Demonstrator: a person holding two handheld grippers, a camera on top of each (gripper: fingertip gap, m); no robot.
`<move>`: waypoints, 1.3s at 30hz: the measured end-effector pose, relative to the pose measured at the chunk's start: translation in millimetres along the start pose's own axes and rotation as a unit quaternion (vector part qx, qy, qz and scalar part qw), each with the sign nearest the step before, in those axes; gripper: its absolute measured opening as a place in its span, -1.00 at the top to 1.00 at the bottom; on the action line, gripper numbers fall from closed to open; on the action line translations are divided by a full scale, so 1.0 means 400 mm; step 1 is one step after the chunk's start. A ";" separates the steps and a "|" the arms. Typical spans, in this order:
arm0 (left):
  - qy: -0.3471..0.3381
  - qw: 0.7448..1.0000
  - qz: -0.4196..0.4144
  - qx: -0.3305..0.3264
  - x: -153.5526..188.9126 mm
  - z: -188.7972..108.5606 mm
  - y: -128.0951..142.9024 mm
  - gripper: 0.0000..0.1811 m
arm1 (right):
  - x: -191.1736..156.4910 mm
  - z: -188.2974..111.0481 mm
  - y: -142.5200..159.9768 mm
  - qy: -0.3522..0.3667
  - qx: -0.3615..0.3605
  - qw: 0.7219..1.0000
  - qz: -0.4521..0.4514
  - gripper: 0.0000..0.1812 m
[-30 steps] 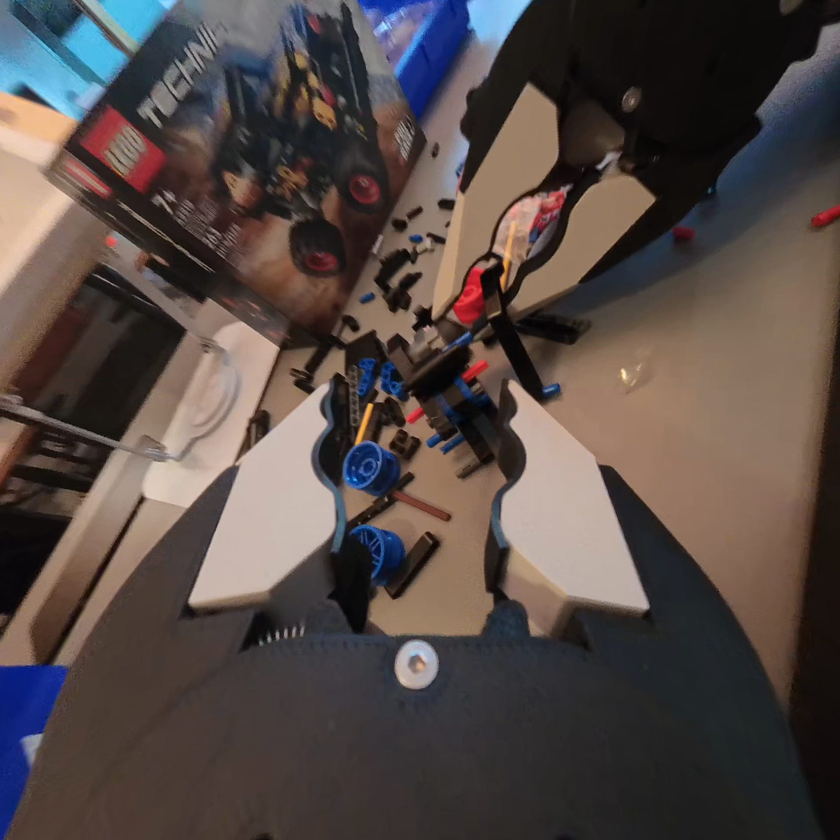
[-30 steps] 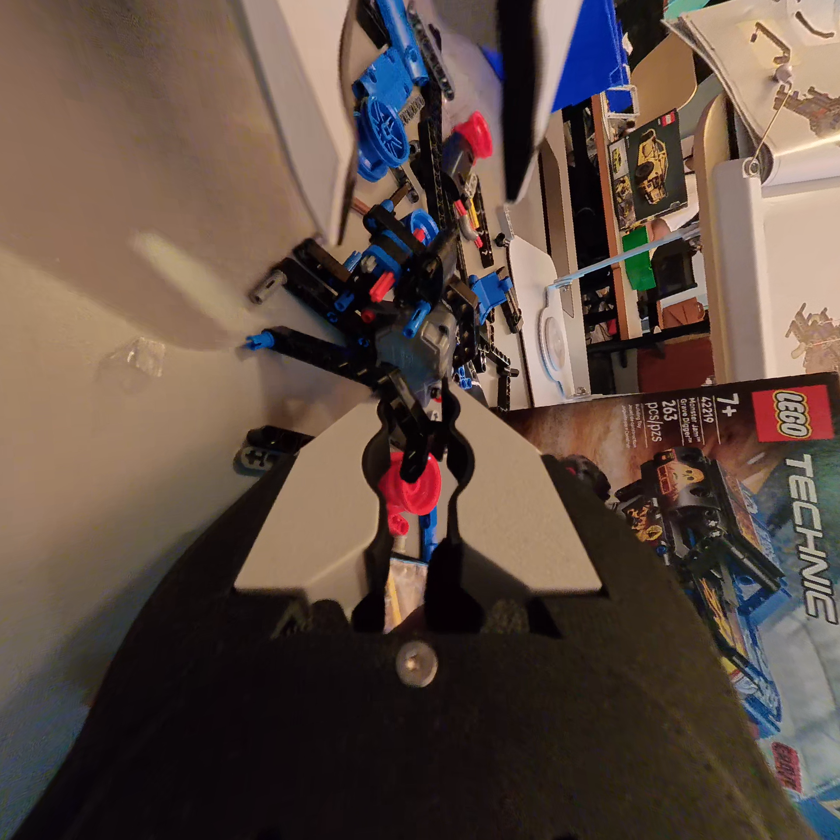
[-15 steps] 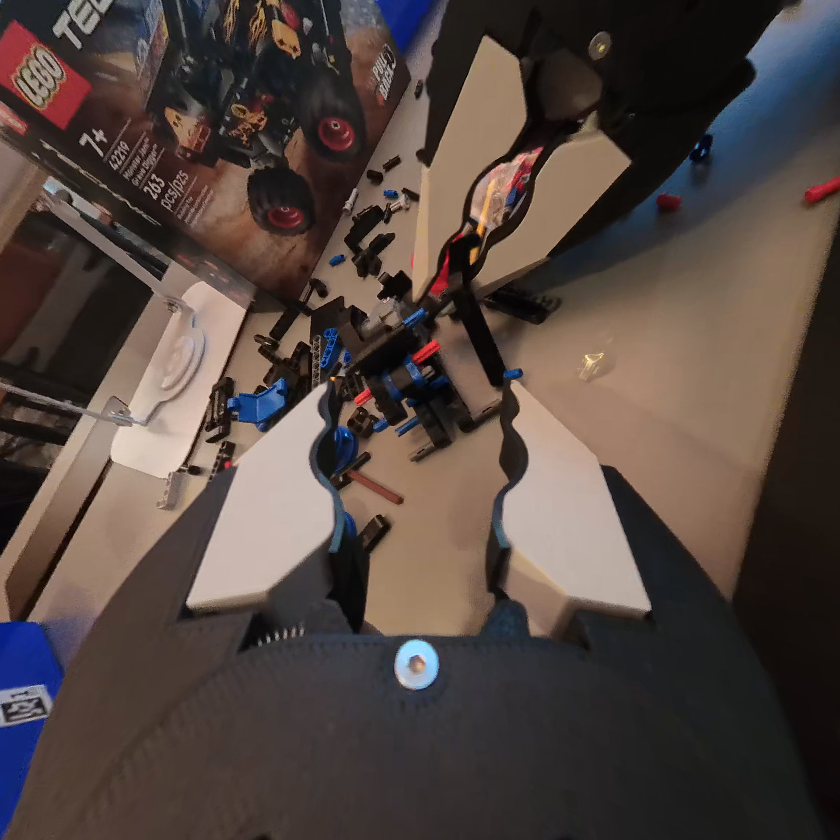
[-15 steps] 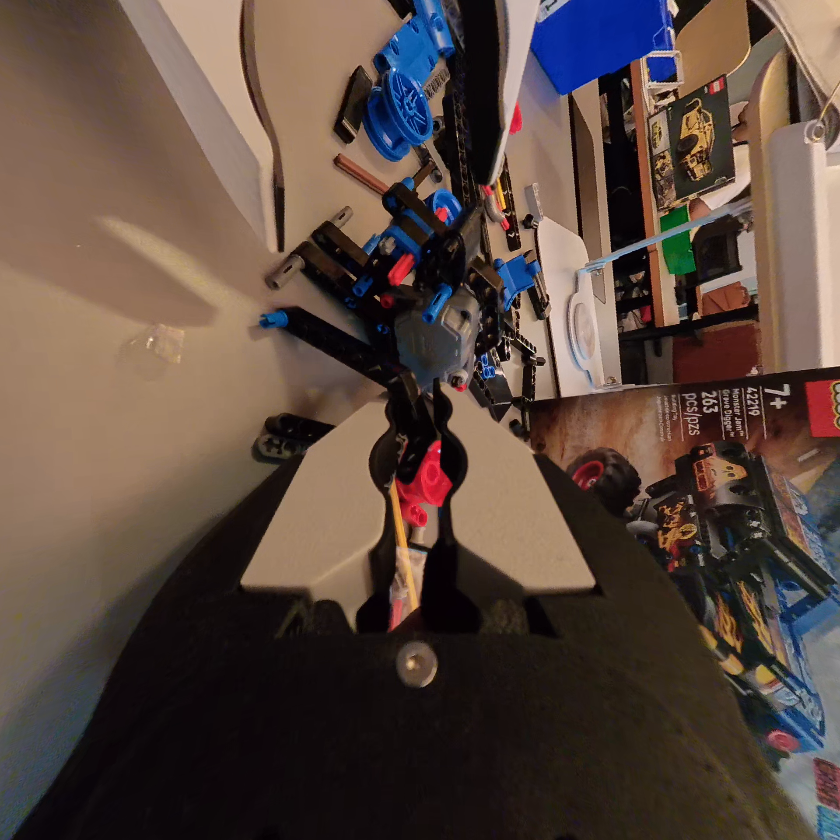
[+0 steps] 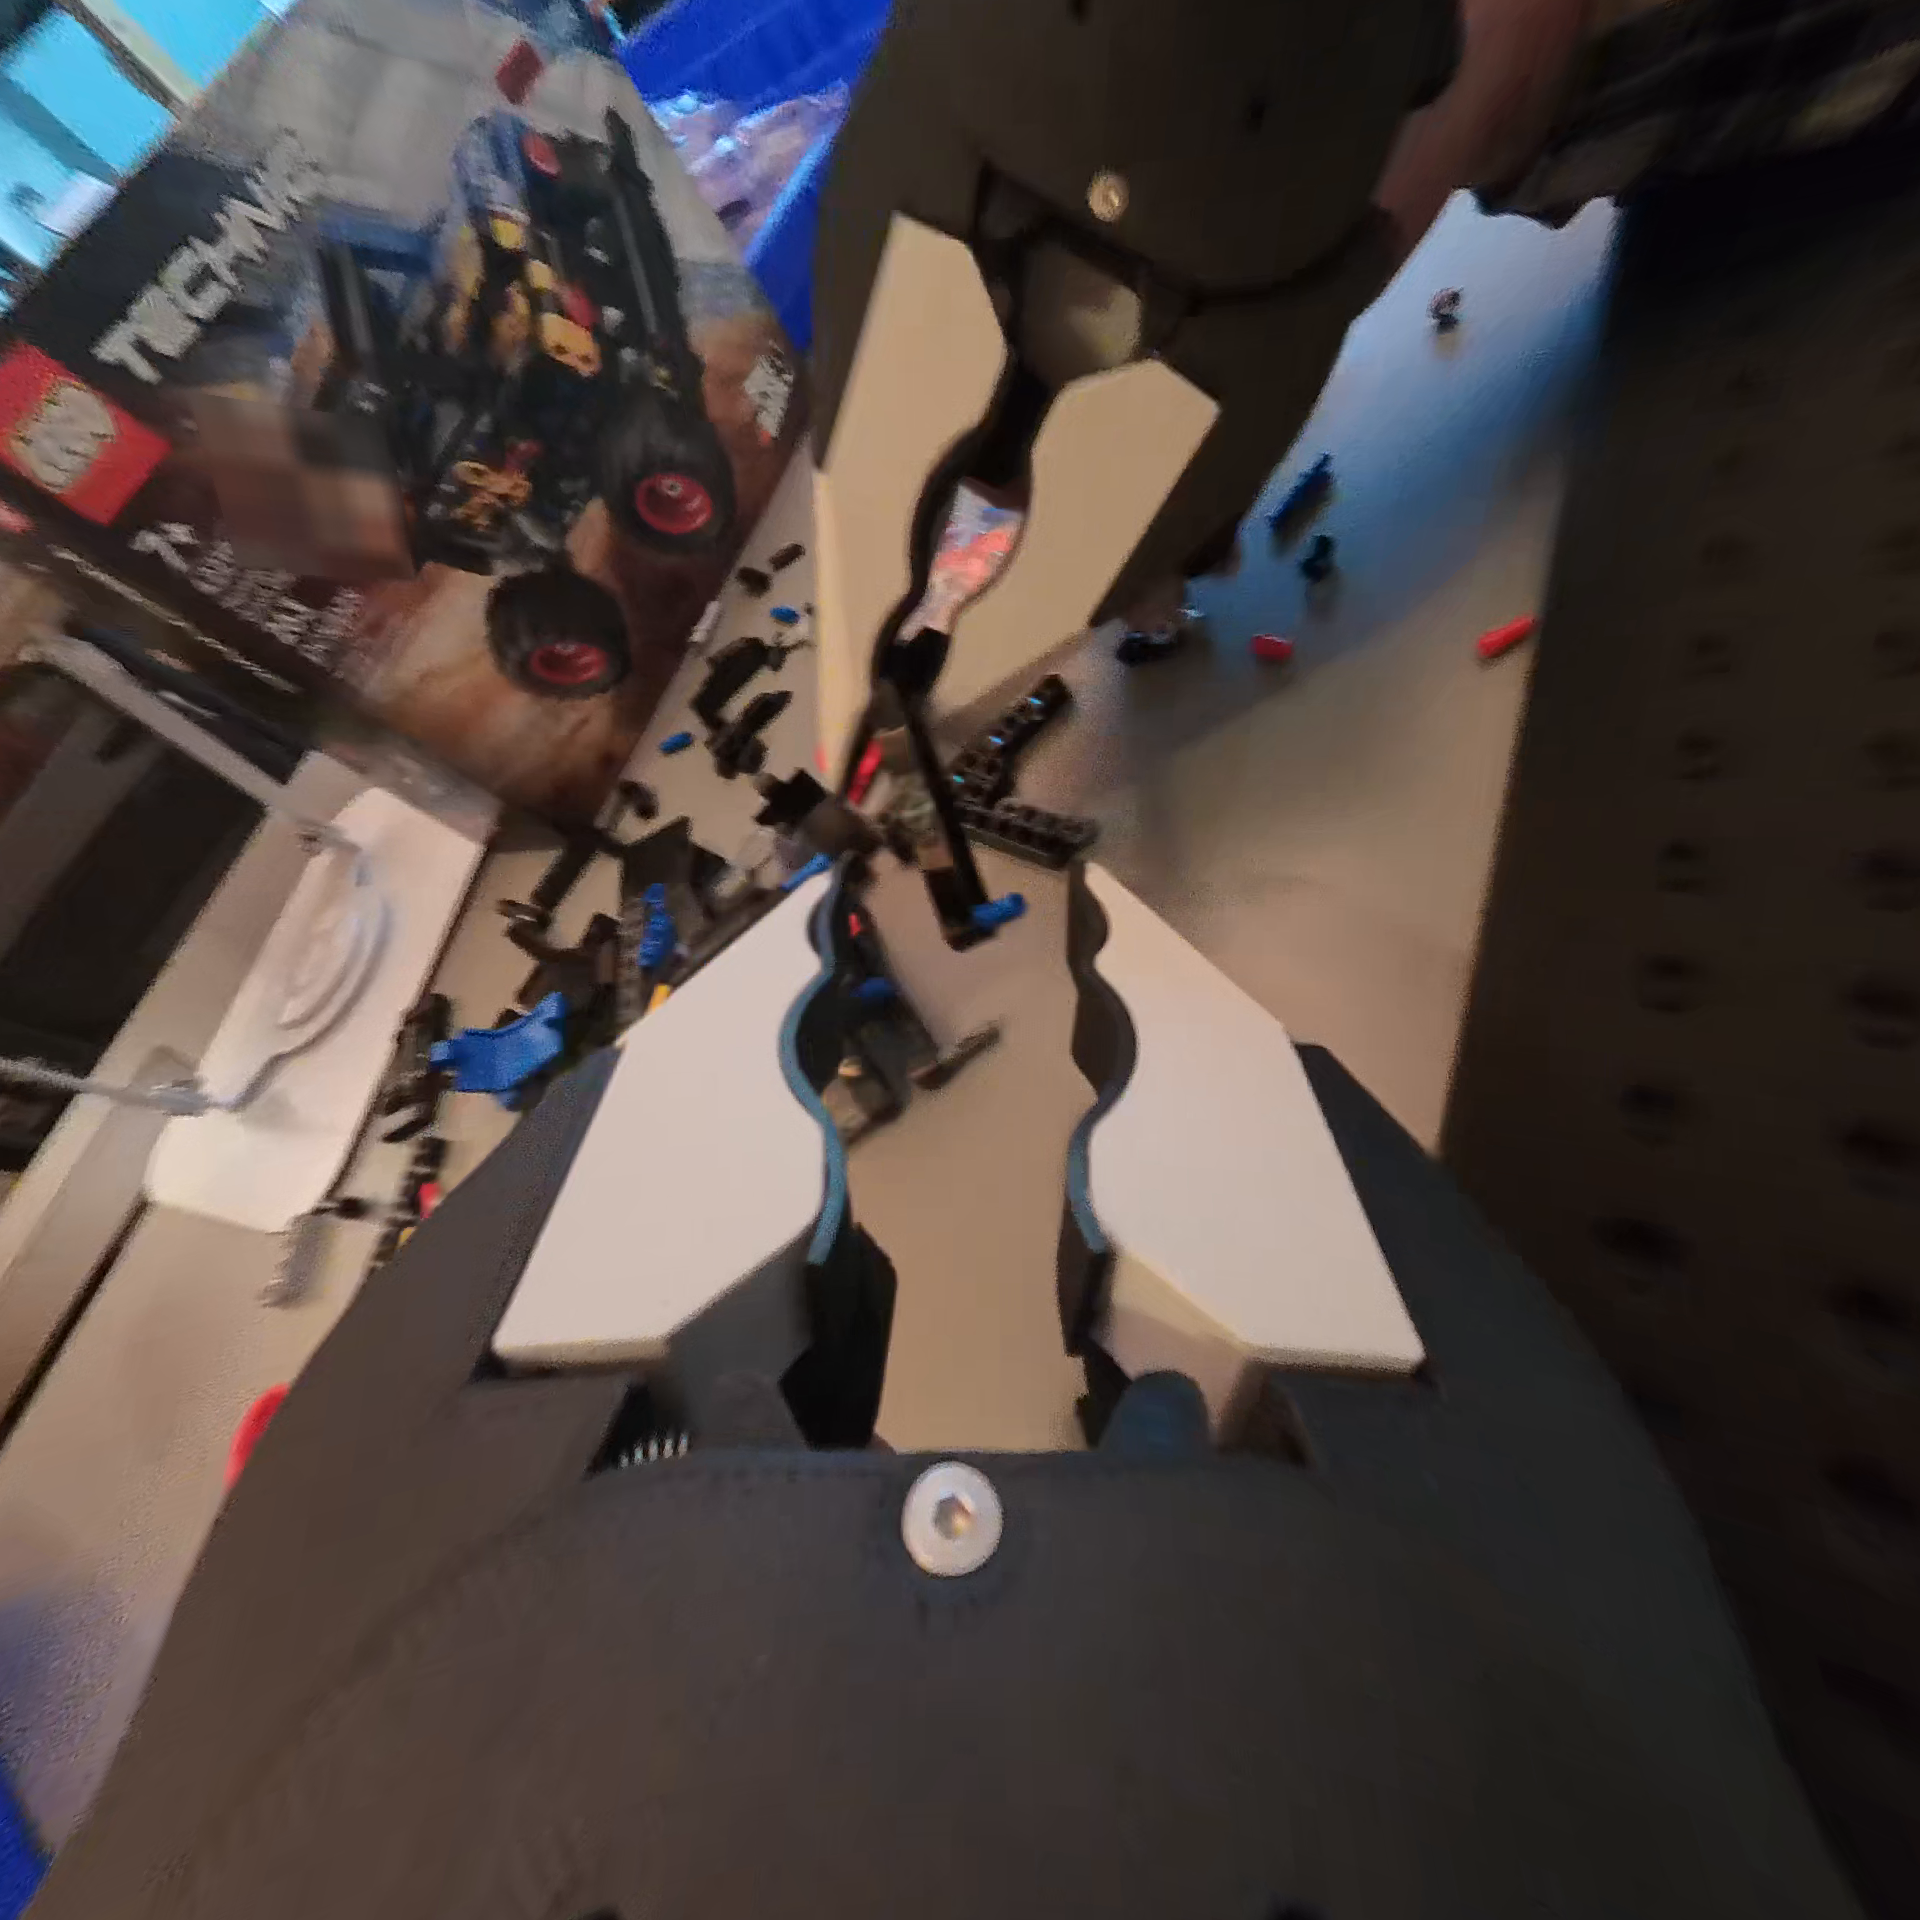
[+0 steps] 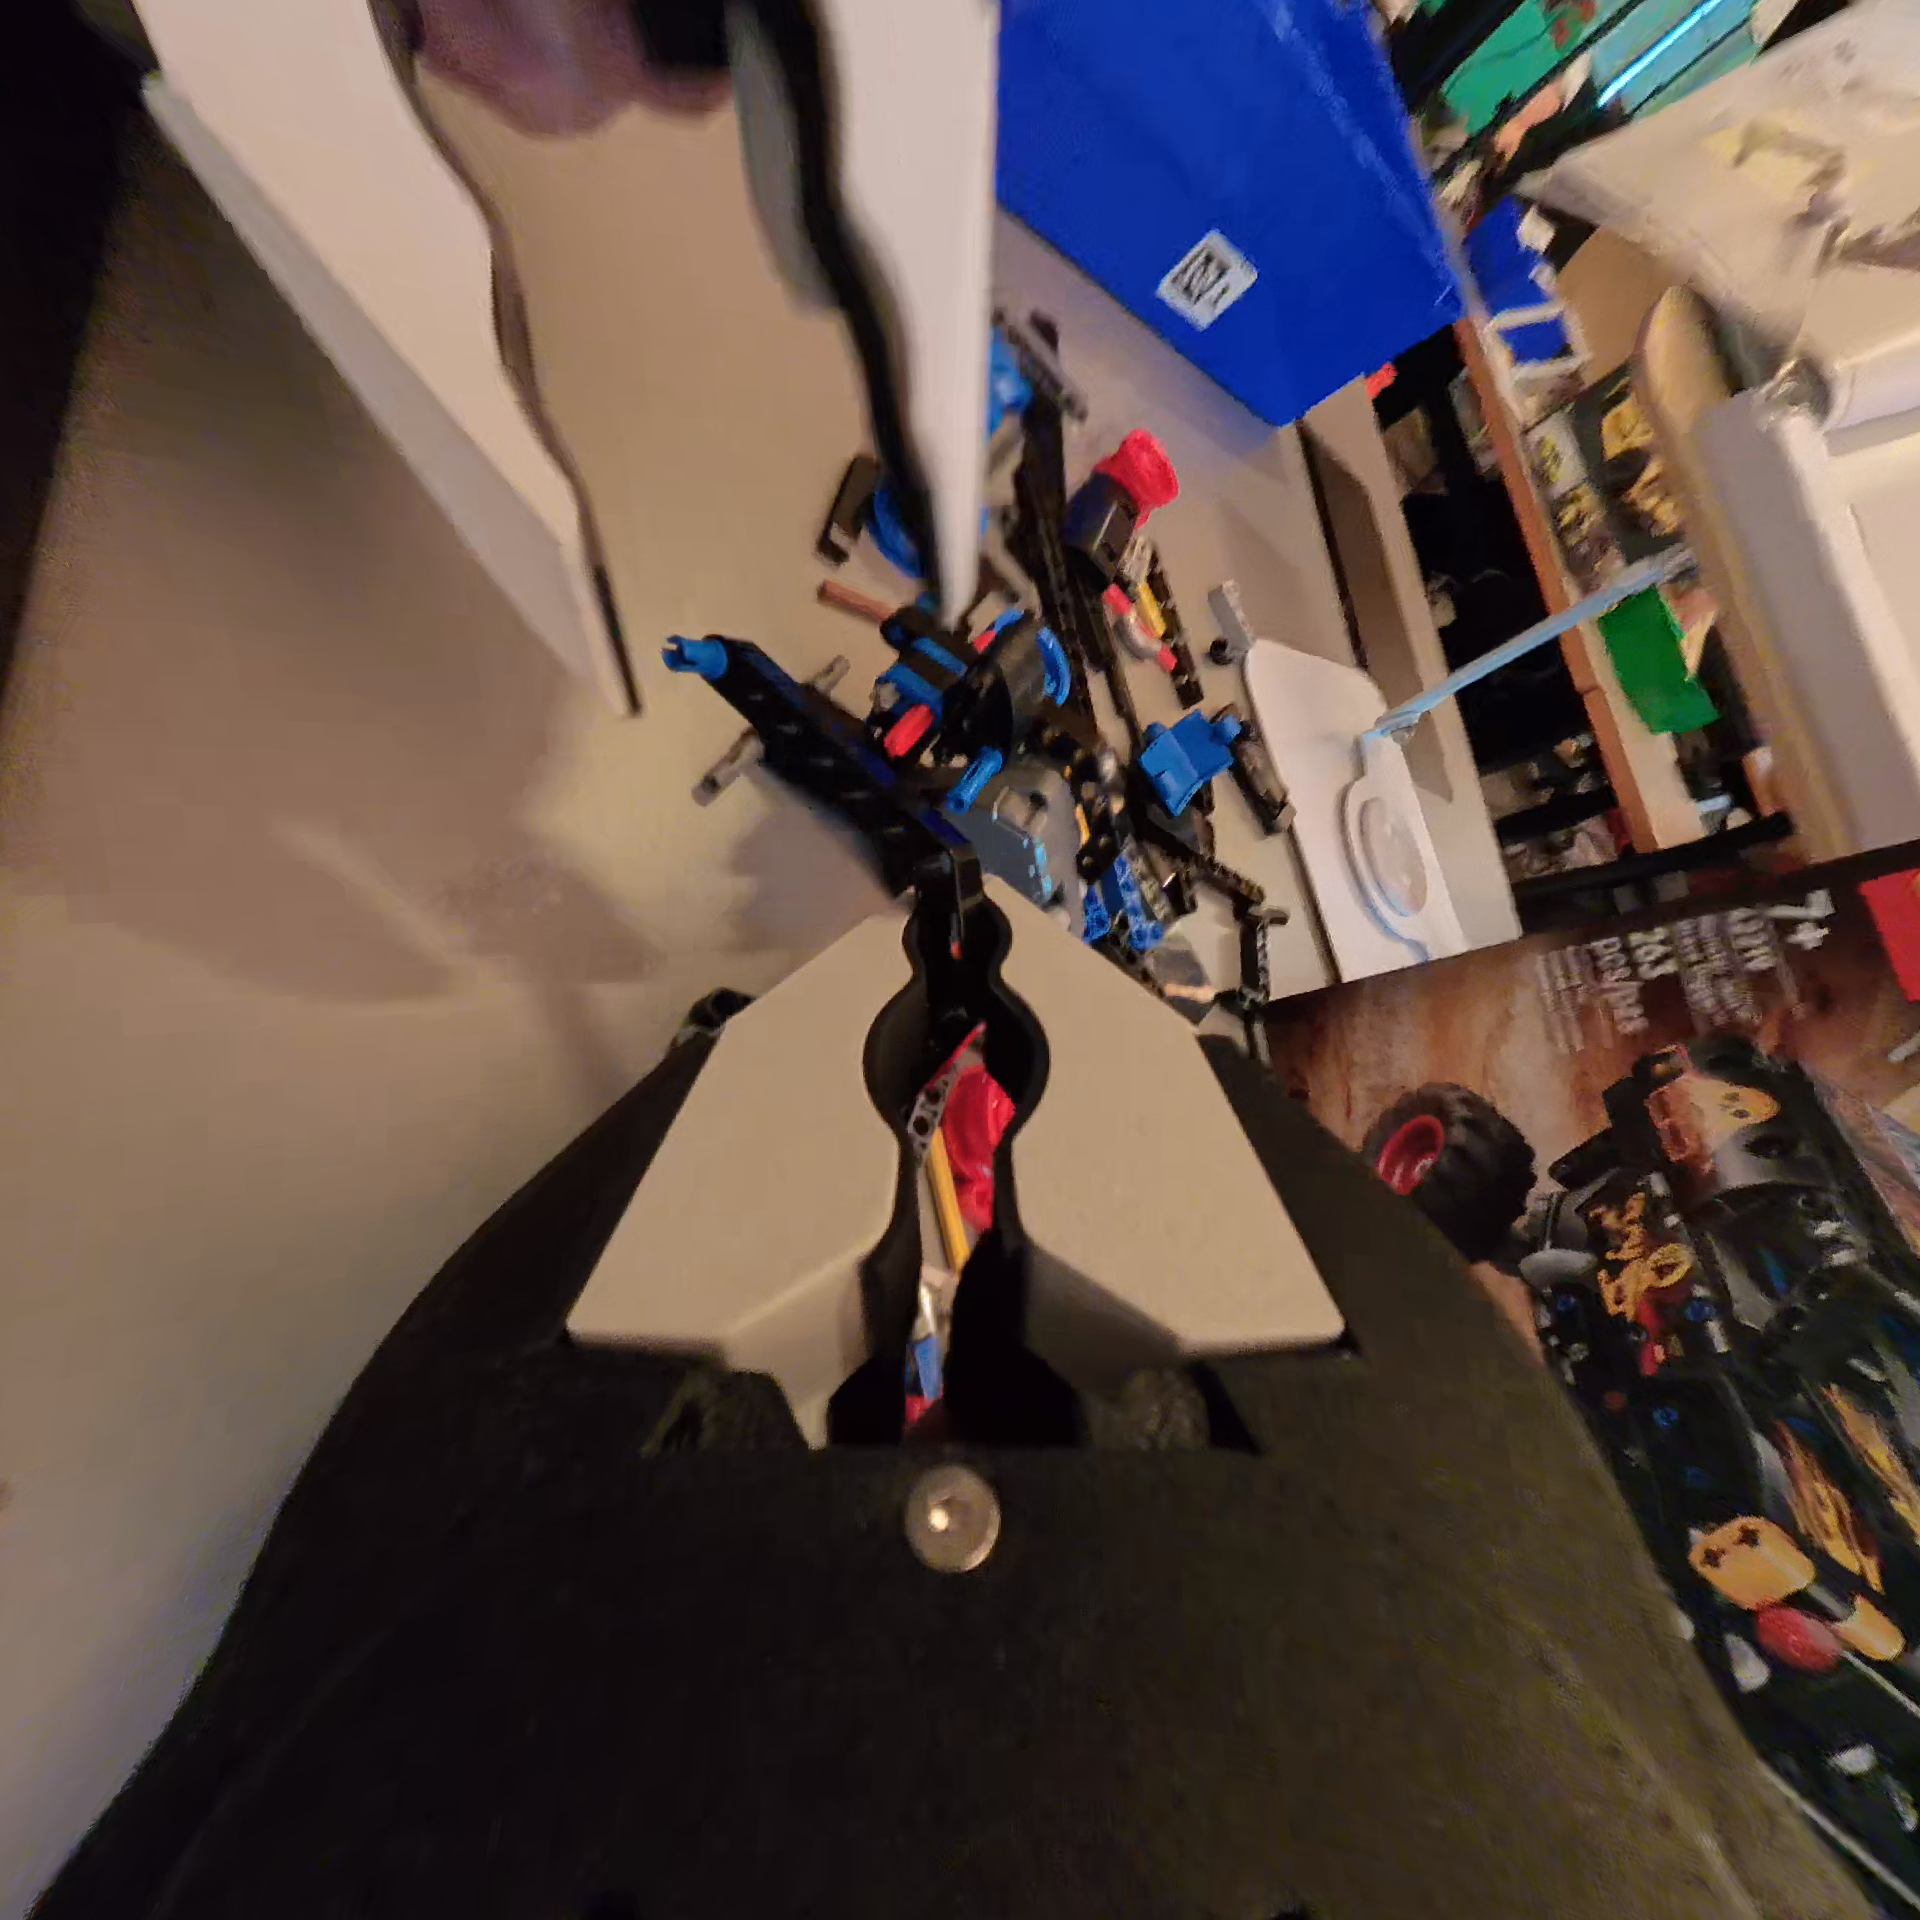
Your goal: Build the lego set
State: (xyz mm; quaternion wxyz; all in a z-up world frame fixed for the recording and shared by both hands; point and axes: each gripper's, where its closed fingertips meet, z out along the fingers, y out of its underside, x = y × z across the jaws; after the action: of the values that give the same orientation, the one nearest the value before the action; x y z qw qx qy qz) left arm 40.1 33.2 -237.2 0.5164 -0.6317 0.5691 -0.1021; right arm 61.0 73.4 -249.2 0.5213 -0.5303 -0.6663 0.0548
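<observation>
The partly built Lego assembly (image 6: 997, 821), black beams with blue and red pins around a grey block, is held above the grey table (image 6: 260, 935). My right gripper (image 6: 951, 883) is shut on its black end, with a red part and a yellow axle between the fingers. In the left wrist view the right gripper (image 5: 894, 717) comes down from the top. A black beam with a blue pin (image 5: 992, 912) points at my left gripper (image 5: 956, 904), which is open with the beam tip between its fingertips, not touching. The left gripper (image 6: 790, 644) also shows in the right wrist view.
The Lego box (image 5: 416, 416) stands at the back left. Loose black and blue pieces (image 5: 499, 1049) lie beside a white stand base (image 5: 301, 997). A blue bin (image 6: 1195, 187) sits behind. Small red pins (image 5: 1501, 639) lie at the far right. A dark panel (image 5: 1714, 935) bounds the right side. My right fingertips sit around 5 cm from my left ones.
The right gripper has raised the assembly off the table. The left gripper has moved forward so the beam's pinned end sits between its fingertips, and its jaws have narrowed a little.
</observation>
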 end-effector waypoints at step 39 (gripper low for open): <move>-0.040 0.997 -0.042 -0.060 -0.079 0.010 0.103 0.13 | 0.014 0.021 -0.033 0.020 0.004 0.998 -0.067 0.92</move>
State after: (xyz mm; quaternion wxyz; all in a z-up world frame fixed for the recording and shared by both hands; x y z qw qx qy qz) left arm 7.3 69.0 -256.3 0.4956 -0.6882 0.5261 -0.0636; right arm 46.9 75.8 -241.2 0.5393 -0.4837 -0.6892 0.0118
